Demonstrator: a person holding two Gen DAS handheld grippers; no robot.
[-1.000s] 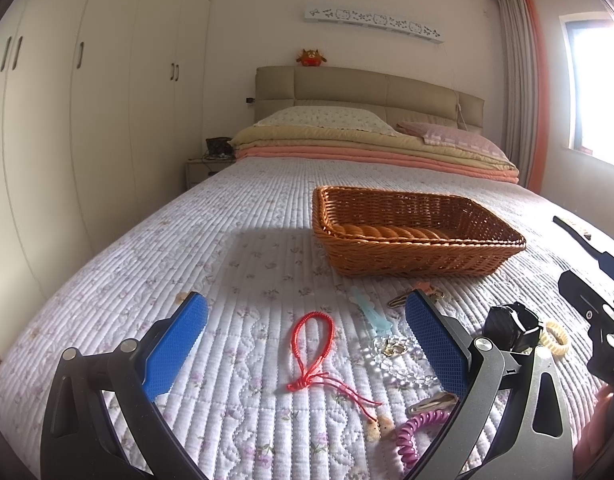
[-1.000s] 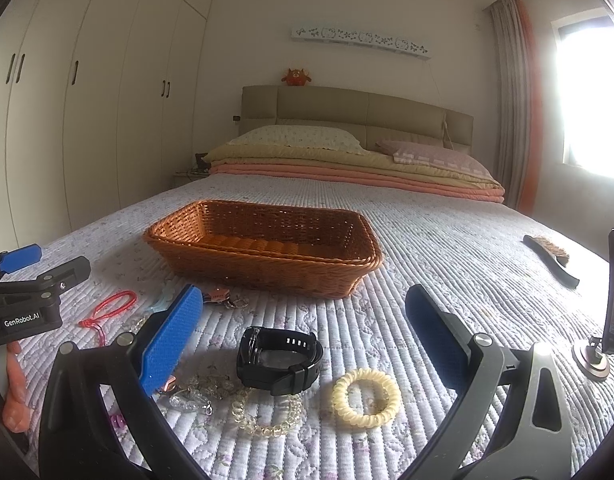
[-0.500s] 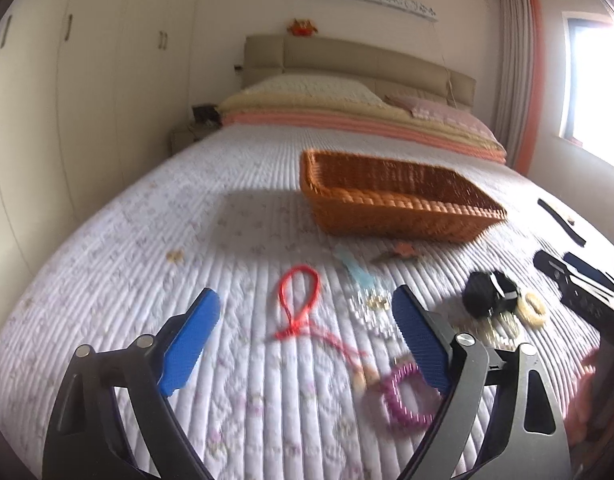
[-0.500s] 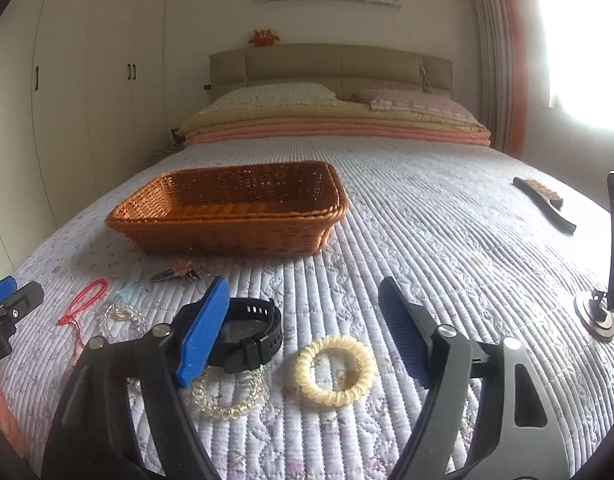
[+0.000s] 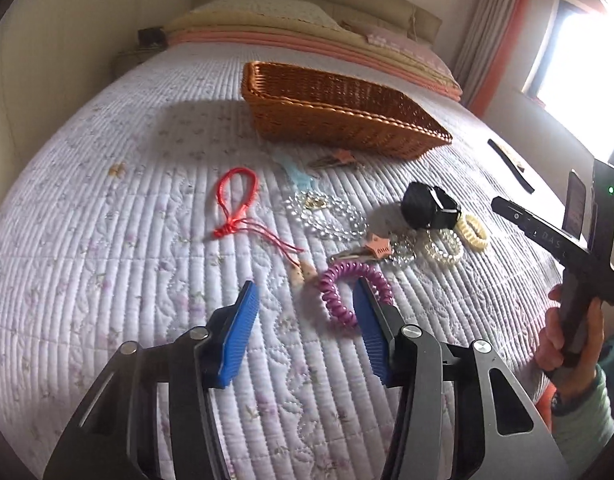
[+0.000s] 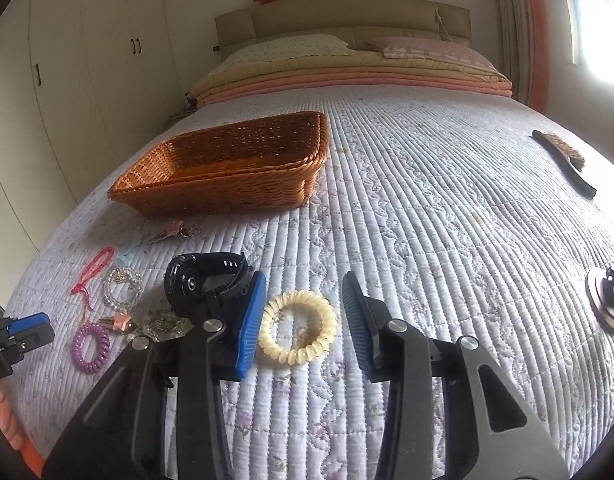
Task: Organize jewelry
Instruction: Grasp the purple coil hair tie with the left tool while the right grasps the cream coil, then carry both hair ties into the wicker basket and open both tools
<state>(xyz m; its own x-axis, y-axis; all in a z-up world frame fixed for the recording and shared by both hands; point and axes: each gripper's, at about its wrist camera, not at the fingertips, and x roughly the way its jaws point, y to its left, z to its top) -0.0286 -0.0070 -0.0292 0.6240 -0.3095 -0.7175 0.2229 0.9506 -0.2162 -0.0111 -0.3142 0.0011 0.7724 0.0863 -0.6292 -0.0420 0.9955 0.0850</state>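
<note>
Both claws were closing, neither gripping yet: the left claw (image 5: 307, 320) straddled the purple coil tie (image 5: 353, 292), the right claw (image 6: 305, 312) the cream coil tie (image 6: 297, 326), both lying nearer than the empty basket (image 6: 227, 184), probably their destination.

One basket (image 6: 243, 184); two coil hair ties (image 6: 297, 328); one watch (image 6: 205, 280).
</note>
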